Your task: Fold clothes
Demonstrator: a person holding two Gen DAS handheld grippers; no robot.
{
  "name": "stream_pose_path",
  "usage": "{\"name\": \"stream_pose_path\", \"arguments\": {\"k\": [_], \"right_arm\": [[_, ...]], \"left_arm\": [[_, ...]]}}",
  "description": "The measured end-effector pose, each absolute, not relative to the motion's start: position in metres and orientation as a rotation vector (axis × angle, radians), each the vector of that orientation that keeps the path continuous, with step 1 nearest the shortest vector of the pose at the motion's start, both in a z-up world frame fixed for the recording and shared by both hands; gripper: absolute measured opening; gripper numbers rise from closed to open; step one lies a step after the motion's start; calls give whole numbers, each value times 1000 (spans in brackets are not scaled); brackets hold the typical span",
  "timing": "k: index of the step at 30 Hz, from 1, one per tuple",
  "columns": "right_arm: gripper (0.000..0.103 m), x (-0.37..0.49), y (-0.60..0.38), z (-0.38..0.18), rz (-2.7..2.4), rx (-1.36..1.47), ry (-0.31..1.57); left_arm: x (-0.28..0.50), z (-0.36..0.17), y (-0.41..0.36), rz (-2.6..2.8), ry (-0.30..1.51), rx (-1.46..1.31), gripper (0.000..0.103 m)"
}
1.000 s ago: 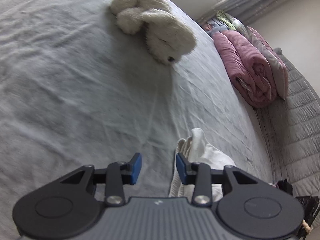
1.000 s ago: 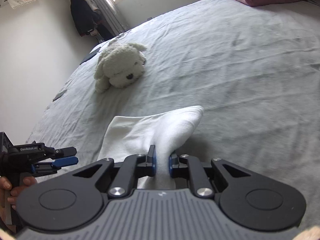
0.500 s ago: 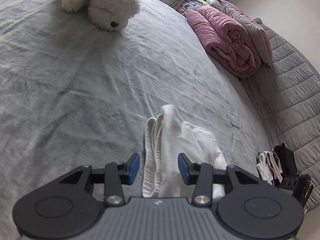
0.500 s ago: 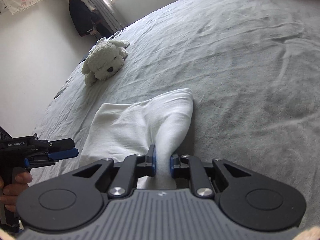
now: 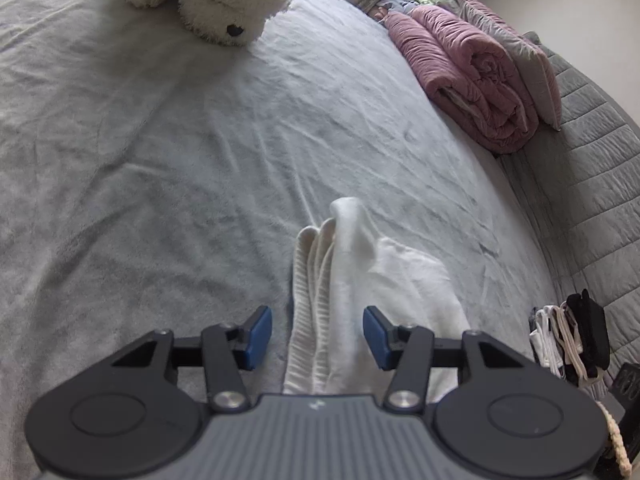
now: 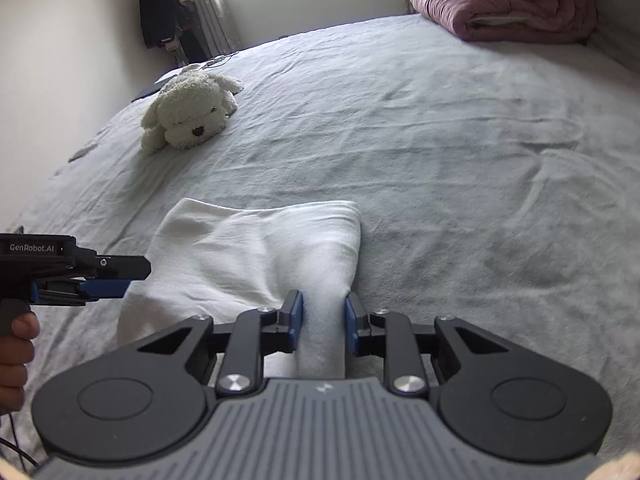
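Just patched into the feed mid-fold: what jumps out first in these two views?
The white garment lies bunched in the middle of the grey bed. The right gripper pinches one fold of it, while the left gripper is open, its fingers on either side of the ribbed edge. Beyond that, a fluffy white toy dog lies further up the bed and a rolled pink quilt sits at the far side.

Garment (image 6: 256,248) on bed (image 6: 460,184), plush dog (image 6: 188,116) beyond, quilt (image 6: 508,0) behind.

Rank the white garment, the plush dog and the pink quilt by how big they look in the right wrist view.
1. white garment
2. pink quilt, cut off by the frame
3. plush dog
The garment lies nearest the camera, so true sizes stay unsure.
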State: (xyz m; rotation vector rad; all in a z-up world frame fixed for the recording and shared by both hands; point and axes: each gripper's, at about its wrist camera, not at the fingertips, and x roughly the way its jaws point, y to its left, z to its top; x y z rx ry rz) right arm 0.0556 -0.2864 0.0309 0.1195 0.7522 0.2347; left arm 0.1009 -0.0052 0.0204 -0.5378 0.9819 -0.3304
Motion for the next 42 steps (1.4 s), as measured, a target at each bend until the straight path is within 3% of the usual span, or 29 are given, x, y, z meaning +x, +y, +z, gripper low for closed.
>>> {"name": "stream_pose_path", "arguments": {"k": [9,16,42], "right_arm": [[29,44,-222,36,398,-77,604],[29,53,-189,14,474,-72,612],[32,40,-182,13,523,0,652]], "left_arm": [[102,12,1,-341,965,-565,48],[106,11,1,-376,961,-558,31],[117,-3,4,-449,1002,-599,30]]}}
